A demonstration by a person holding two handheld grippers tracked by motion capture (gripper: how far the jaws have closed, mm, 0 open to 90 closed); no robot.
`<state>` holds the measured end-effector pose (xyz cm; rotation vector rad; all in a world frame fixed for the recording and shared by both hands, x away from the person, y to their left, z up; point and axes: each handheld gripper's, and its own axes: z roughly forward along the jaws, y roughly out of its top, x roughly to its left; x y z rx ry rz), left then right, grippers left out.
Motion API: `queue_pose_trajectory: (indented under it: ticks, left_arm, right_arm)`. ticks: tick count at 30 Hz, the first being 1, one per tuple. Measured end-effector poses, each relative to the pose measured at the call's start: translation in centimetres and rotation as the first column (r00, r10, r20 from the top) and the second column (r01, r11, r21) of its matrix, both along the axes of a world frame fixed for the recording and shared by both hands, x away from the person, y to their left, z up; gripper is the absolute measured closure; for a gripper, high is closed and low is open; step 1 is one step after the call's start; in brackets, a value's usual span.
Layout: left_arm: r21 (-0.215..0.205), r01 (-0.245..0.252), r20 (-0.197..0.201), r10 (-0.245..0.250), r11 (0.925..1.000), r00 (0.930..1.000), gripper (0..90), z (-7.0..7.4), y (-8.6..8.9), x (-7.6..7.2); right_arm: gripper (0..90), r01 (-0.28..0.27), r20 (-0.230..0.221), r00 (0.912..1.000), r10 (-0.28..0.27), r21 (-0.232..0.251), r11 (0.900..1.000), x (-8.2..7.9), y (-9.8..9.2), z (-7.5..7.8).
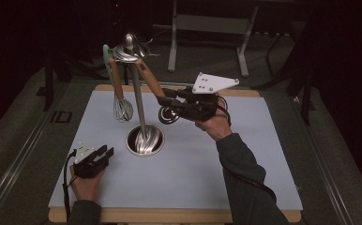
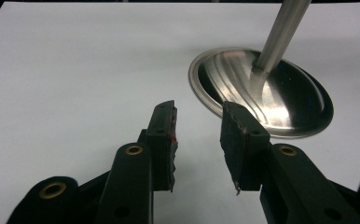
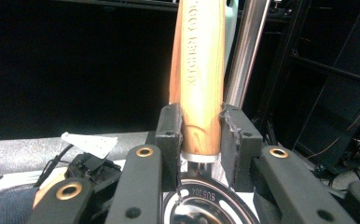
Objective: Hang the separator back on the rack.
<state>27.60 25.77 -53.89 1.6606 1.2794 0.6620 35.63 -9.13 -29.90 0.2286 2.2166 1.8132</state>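
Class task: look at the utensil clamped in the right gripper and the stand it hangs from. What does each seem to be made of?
Utensil handle: apparently varnished wood, with brown grain and the lettering KITCHEN TOOL. Its head: polished steel, stamped SUS 304. Stand: probably polished metal, given mirror-like reflections on pole and round base. Right gripper: matte black jaws, likely plastic.

Right gripper (image 3: 200,140) jaws clamp wooden utensil handle (image 3: 197,79); steel pole (image 3: 245,51) just behind.
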Motion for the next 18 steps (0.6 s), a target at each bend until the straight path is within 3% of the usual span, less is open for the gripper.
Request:
queue_pose_trajectory:
  ticks: [5,11,18]
  left_arm:
    - [-0.001,0.0,-0.001,0.0,1.0,1.0,65.8,0.0,0.0,0.0]
    - [-0.001,-0.001,0.0,0.001,1.0,1.0,65.8,0.0,0.0,0.0]
    - [-0.002,-0.001,0.001,0.001,1.0,1.0,65.6,0.0,0.0,0.0]
  right_arm:
    - [70.4,0.0,0.016,0.9999,0.0,-0.023,1.0,-0.1,0.6,0.0]
    - [69.8,0.121,0.058,0.9915,-0.116,-0.077,0.99,0.0,1.4,-0.1]
    - [64.0,0.151,0.054,0.9877,-0.147,-0.075,0.986,0.1,1.6,-0.5]
